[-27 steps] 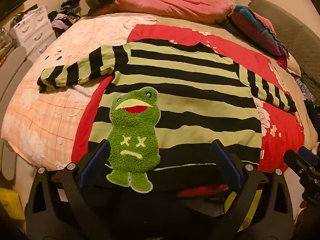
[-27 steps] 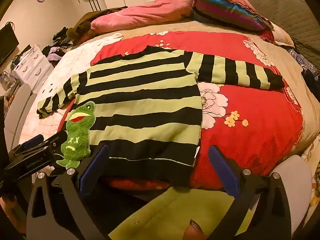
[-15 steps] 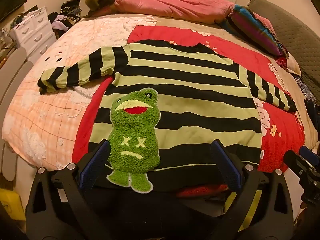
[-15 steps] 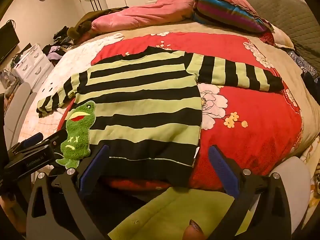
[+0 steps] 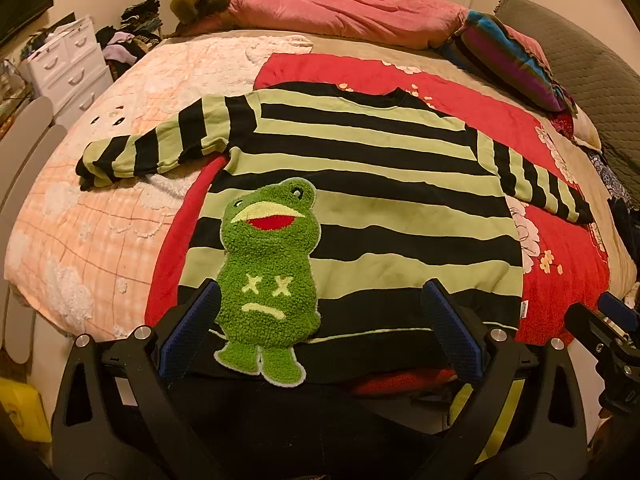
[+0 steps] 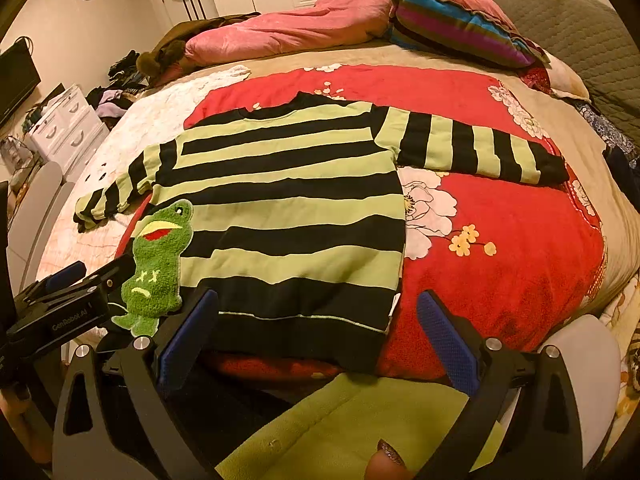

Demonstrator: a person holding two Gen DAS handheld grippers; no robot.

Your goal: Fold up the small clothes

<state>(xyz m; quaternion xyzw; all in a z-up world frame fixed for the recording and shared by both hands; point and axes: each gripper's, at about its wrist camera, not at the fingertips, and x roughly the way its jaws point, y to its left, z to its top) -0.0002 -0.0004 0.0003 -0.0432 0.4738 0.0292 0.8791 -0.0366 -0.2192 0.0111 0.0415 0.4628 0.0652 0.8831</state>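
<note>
Sweater spread flat on the bed, both tools held released at its hem.

The sweater (image 5: 360,208) is laid flat on the red blanket (image 6: 520,240) on the bed (image 5: 88,216), sleeves out to both sides, frog patch (image 5: 268,276) near the hem. The left tool (image 5: 320,336) is held level at the hem with its jaws wide apart, straddling the frog's legs. The right tool (image 6: 316,340) is held level at the hem's right corner, jaws wide apart, nothing gripped.

striped sweater (image 5: 360,184) spread flat on bed, open red blanket (image 6: 520,240) to its right, pink duvet (image 5: 344,16) and striped pillow (image 6: 452,24) heaped beyond collar, peach quilt (image 5: 80,232) open at left
</note>
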